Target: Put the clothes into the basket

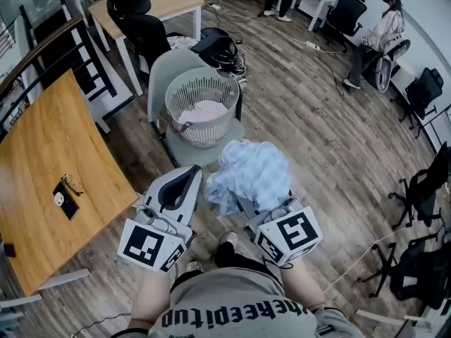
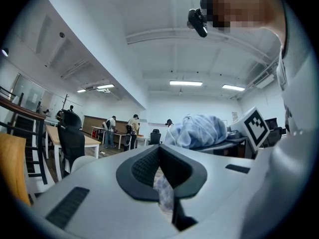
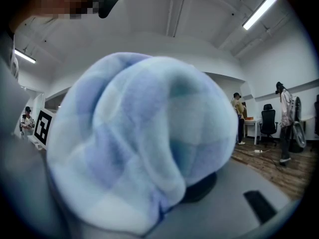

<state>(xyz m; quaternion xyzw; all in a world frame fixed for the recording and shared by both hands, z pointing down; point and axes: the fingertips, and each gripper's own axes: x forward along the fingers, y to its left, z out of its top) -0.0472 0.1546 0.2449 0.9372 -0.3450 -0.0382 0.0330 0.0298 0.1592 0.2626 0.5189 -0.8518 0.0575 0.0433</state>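
A white slatted laundry basket [image 1: 204,89] stands on a grey chair [image 1: 173,65] straight ahead, with a pink garment [image 1: 202,111] inside. My right gripper [image 1: 264,210] is shut on a bulky blue-and-white checked cloth [image 1: 252,171], which hides its fingertips. In the right gripper view the checked cloth [image 3: 139,143] fills most of the picture. My left gripper [image 1: 189,178] is level beside it with its jaws together. In the left gripper view a strip of pale checked cloth [image 2: 163,190] is caught in the slit of the left gripper [image 2: 159,156]. Both grippers are short of the basket.
A wooden table [image 1: 35,153] with a phone [image 1: 65,204] and glasses lies at the left. Behind the basket are a black office chair [image 1: 144,30] and a bag [image 1: 217,48]. More black chairs [image 1: 423,189] stand at the right, and people are at the far desks.
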